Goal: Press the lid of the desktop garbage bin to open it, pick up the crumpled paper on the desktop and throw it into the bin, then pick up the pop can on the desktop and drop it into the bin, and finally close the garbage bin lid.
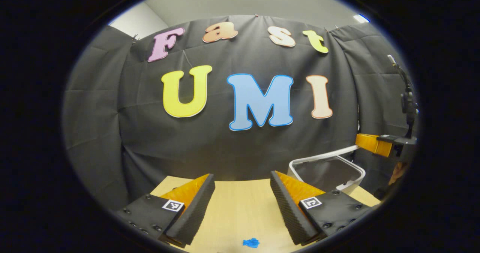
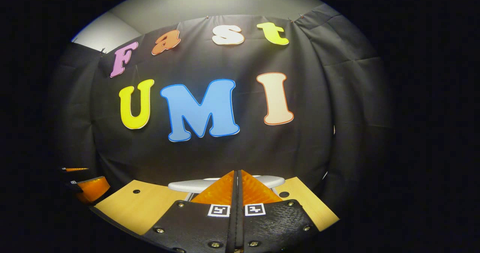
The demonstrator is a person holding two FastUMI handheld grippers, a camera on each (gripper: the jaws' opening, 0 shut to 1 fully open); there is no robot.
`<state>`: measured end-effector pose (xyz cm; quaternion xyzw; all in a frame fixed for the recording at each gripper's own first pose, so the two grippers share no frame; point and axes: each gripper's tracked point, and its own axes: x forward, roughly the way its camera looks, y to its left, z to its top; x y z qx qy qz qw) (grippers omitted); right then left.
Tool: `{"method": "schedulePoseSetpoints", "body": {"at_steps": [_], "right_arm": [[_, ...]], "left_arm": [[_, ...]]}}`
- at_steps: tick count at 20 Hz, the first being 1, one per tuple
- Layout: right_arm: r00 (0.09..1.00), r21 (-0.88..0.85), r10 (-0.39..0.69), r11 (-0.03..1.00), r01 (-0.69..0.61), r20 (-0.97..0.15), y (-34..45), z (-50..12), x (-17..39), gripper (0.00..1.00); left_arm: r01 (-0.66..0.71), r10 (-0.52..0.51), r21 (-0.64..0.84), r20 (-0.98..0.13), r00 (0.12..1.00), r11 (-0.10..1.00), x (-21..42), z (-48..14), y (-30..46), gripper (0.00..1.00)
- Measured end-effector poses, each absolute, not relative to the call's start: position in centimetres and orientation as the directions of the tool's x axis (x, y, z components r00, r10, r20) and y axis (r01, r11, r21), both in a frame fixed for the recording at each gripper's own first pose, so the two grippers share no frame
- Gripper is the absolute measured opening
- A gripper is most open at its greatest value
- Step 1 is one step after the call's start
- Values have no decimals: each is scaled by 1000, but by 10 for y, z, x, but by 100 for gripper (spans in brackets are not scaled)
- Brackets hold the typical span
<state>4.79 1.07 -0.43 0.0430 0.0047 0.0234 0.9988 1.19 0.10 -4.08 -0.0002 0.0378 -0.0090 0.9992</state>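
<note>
The white desktop bin [image 1: 352, 175] stands on the table to the right in the left gripper view, its dark liner showing inside the rim. A white lid [image 1: 330, 153] slants up behind it. My left gripper [image 1: 242, 175] hovers open above the wooden table [image 1: 240, 204], left of the bin, with nothing between its fingers. A small blue crumpled piece [image 1: 251, 242] lies on the table just below it. My right gripper [image 2: 237, 172] is shut with nothing between its fingers, its tips right over the white lid [image 2: 187, 185]. It also appears beyond the bin as the right gripper [image 1: 369, 142], tips at the lid's far end.
The table top [image 2: 127, 208] has small holes and ends at the black cloth wall close behind the bin. The left gripper [image 2: 88, 187] appears at the far left of the right gripper view. A dark stand [image 1: 408, 107] rises at the right.
</note>
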Motion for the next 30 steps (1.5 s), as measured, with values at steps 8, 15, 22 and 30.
{"method": "schedulePoseSetpoints", "body": {"at_steps": [8, 15, 22, 30], "right_arm": [[999, 92, 49, 995, -50, 10, 9, 3, 37, 0], [998, 60, 69, 996, -69, 4, 17, 2, 31, 0], [998, 25, 55, 998, -55, -13, 8, -1, 25, 0], [1000, 3, -1, 1000, 1, -32, -13, -6, 18, 1]], "left_arm": [[28, -27, 7, -112, 993, 1000, 13, -65, 0, 100], [68, -68, -9, -261, 963, 998, 11, -138, -8, 100], [112, -110, -23, -452, 885, 993, 2, -246, -19, 100], [75, -127, -111, -610, 782, 991, -7, -341, -17, 100]]}}
